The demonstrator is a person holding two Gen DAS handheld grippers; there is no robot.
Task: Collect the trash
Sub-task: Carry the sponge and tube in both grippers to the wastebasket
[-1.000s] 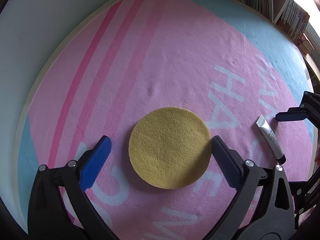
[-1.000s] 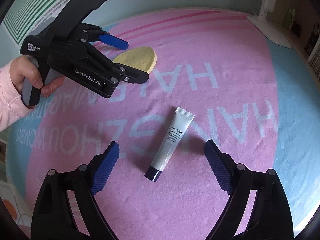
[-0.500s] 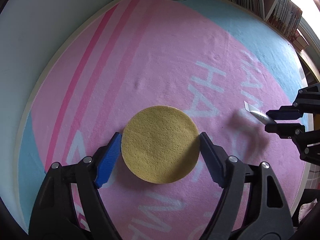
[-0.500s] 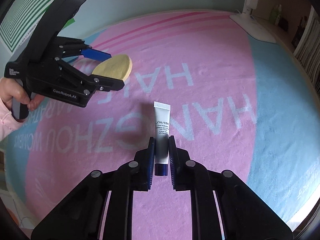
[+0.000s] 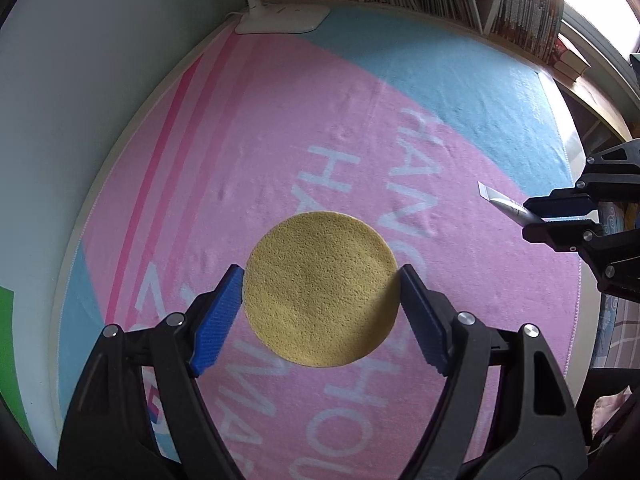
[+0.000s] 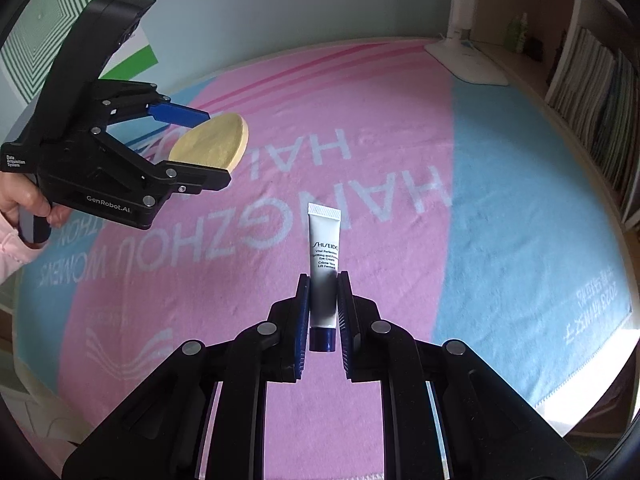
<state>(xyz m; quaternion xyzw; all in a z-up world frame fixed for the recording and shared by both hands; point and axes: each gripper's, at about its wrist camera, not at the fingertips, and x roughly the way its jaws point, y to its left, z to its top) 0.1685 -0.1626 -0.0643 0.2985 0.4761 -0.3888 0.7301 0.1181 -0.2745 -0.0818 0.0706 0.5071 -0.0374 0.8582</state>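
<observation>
The left claw (image 5: 320,300) is clamping the round yellow sponge (image 5: 320,292); the right claw (image 6: 323,312) is gripping the cream tube (image 6: 324,268), its dark cap half hidden.

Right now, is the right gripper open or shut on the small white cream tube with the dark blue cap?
Shut on it. The right gripper pads press both sides of the small white cream tube, held above the pink rug.

Pink-blue rug (image 5: 360,128), lamp base (image 5: 280,20), bookshelf (image 5: 520,12).
</observation>
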